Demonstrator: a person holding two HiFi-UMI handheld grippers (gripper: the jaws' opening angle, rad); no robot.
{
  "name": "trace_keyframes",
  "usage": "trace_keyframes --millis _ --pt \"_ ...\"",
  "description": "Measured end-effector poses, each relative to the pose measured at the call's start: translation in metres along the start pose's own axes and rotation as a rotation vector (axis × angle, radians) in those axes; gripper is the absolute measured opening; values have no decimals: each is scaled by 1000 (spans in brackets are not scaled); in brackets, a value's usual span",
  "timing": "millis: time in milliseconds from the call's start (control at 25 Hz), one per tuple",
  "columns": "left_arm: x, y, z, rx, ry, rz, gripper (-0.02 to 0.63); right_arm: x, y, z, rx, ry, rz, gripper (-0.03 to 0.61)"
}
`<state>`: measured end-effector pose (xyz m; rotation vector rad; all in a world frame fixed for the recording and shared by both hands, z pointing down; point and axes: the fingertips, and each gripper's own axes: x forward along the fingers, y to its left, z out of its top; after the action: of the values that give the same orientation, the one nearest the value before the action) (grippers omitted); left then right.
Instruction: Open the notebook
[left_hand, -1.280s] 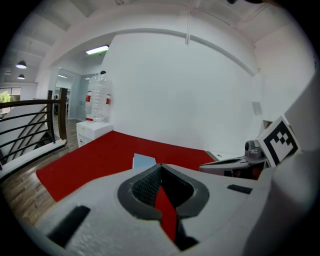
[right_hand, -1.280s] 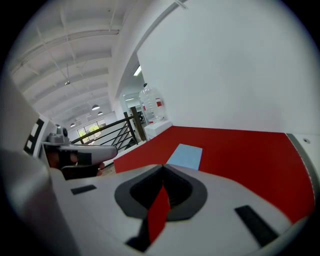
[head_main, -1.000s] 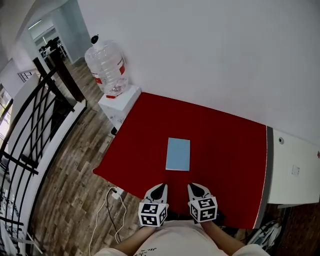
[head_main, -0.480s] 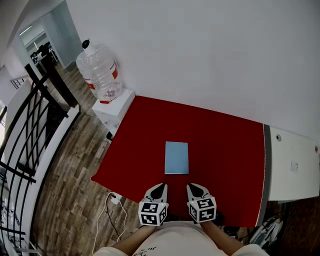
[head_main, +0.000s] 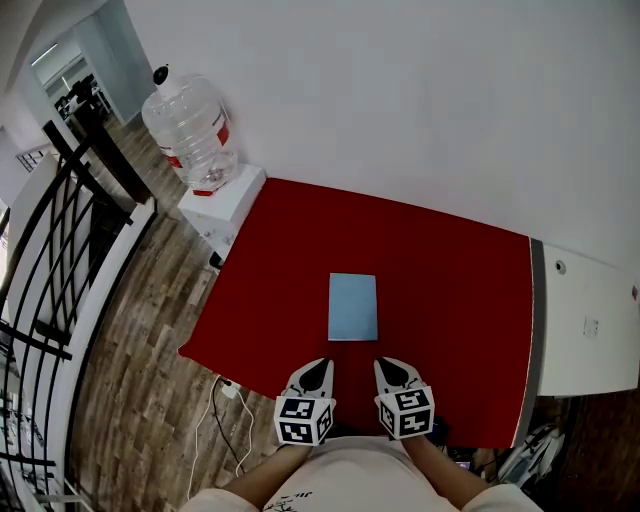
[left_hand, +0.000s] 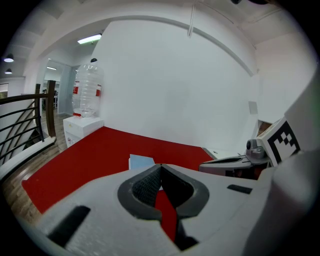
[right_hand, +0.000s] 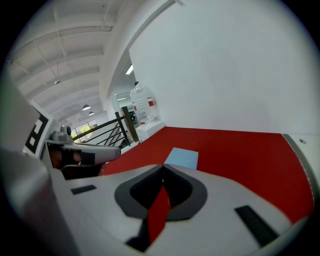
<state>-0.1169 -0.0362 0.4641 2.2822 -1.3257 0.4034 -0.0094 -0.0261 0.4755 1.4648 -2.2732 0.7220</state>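
Red table (head_main: 450, 300), blue notebook (head_main: 353, 307) lying closed at its middle. Looks thin, light and floppy, so catch the cover's free edge. Left gripper (head_main: 321, 364) and right gripper (head_main: 384, 364), 2 empty pairs of jaws pressed together, sit just short of it.

Place: office-like indoor landing
Drinking water: large water bottle (head_main: 190, 125) on a white dispenser (head_main: 222, 205)
Edge: black railing (head_main: 60, 260) beside wood-look floor (head_main: 150, 380)
Work surface: red-covered table (head_main: 450, 300) against white wall (head_main: 400, 100)

A closed light-blue notebook (head_main: 353, 306) lies flat on the red table (head_main: 450, 290).
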Motion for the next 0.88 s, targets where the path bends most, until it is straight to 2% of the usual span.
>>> trace_keyframes --millis 280,880 --pt "21 11 -4 -16 37 1 6 16 -17 3 36 16 -26 6" --pt "95 51 -23 -30 128 -4 6 86 -47 2 15 62 -53 6"
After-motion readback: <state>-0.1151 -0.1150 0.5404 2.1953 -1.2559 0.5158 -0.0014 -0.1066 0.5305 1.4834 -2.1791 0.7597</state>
